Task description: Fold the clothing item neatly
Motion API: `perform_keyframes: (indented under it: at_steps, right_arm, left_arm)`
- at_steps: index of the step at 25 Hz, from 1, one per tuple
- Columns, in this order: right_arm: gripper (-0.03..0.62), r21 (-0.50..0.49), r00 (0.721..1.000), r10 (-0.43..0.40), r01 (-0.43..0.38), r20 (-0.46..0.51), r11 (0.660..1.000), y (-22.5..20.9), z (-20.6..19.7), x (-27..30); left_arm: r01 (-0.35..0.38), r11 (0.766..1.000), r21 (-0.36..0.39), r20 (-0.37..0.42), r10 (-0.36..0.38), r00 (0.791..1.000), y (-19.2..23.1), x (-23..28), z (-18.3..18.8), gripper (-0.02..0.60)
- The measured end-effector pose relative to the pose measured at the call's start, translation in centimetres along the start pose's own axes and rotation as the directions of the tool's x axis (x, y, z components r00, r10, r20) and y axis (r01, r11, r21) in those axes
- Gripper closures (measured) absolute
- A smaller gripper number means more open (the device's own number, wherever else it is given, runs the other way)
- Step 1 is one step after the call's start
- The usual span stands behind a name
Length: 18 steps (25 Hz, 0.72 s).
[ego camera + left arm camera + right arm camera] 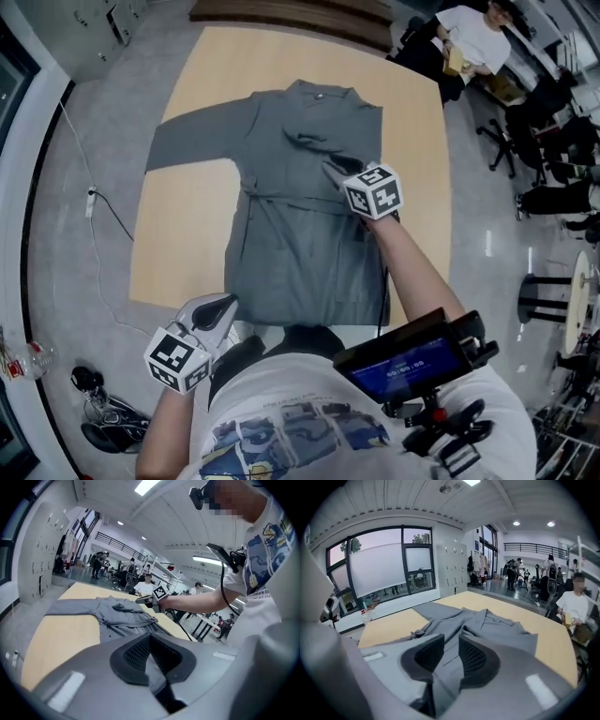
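A grey belted coat (291, 225) is laid flat, front up, on a light wooden worktop (192, 211), with its collar at the far edge and its hem at the near edge. One sleeve (192, 142) is stretched out flat to the left in the head view; the other is folded inward and lies across the chest. The belt is seen running across the waist.

The right gripper (336, 171) is held over the right part of the chest, just above the folded-in sleeve. Its jaws are spread a little, and nothing is pinched between them; only the cloth below is seen through the gap.

The left gripper (217, 315) is held at the near left corner of the worktop, beside the hem and apart from the cloth. Its jaws are pressed together on nothing.

A white cable (94, 239) is trailed over the grey floor at the left. A seated person in a white top (473, 37) is seen beyond the far right corner.
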State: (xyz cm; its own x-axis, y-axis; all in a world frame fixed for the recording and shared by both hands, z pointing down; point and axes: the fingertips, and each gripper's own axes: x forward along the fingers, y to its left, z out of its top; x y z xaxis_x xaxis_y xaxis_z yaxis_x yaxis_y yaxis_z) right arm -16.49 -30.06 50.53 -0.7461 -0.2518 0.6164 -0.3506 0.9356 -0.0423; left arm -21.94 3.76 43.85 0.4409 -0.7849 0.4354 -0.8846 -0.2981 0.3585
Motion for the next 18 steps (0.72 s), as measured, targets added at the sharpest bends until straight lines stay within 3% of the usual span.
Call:
perform_keyframes:
  at_steps: [6,11,14,18]
  right_arm:
    - [0.51,-0.012,0.998,-0.054,0.054,-0.014,0.998,7.9,-4.1,-10.5]
    - [0.51,0.073,0.999,-0.045,0.044,0.005,0.996,16.5,-8.5,-17.2]
    - [0.51,0.124,0.999,-0.038,0.035,0.023,0.992,20.0,-10.6,-19.9]
    - [0.51,0.173,0.996,-0.011,-0.003,0.084,0.985,22.2,-11.8,-21.7]
  left_arm:
    - [0.129,0.989,0.073,-0.032,-0.127,0.991,-2.8,-0.8,-1.8,0.577]
    - [0.201,0.977,0.079,-0.095,-0.193,0.977,-3.9,-1.1,-5.1,0.578]
    - [0.183,0.98,0.079,-0.068,-0.178,0.982,-4.7,-0.6,-4.6,0.577]
    - [0.09,0.992,0.09,-0.029,-0.087,0.996,-4.7,-0.3,-3.4,0.578]
